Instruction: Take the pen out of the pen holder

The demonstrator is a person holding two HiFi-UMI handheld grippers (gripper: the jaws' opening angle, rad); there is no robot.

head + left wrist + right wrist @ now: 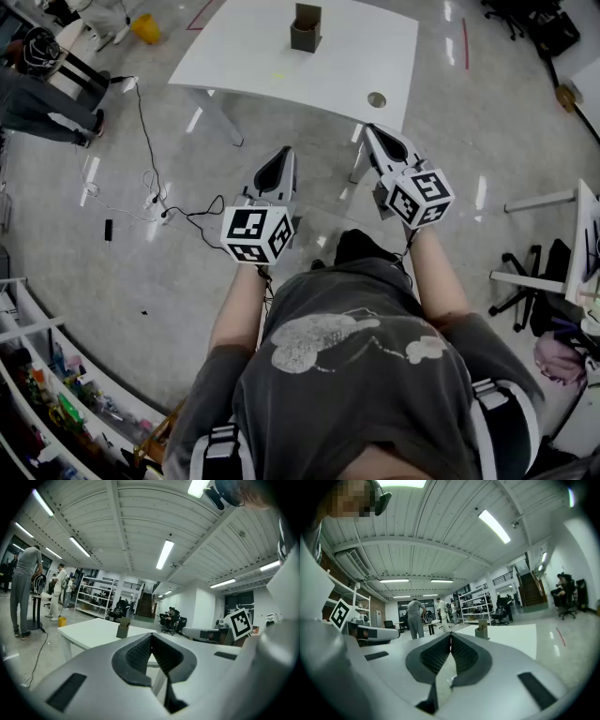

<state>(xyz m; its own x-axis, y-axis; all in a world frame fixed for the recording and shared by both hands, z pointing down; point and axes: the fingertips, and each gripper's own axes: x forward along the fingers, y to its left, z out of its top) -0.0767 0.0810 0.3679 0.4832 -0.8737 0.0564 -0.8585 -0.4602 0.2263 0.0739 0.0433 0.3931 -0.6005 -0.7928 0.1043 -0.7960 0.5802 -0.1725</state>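
Note:
The grey pen holder (pixel 305 28) stands upright near the far edge of the white table (pixel 253 56). It also appears in the left gripper view as the pen holder (pixel 123 629) and in the right gripper view as the pen holder (pixel 482 629). I cannot make out a pen in it from this distance. My left gripper (pixel 284 150) and right gripper (pixel 367 127) are held level in front of the person, well short of the table. Both are shut with nothing between their tips, as the left gripper (pixel 151 634) and right gripper (pixel 450 633) show in their own views.
Black cables (pixel 159 202) trail over the floor at the left. A person (pixel 37 89) stands at the far left, near a yellow object (pixel 145 28). Shelves (pixel 56 394) fill the lower left, and an office chair (pixel 534 281) and another desk edge (pixel 581 244) are at the right. The table has a round hole (pixel 377 99).

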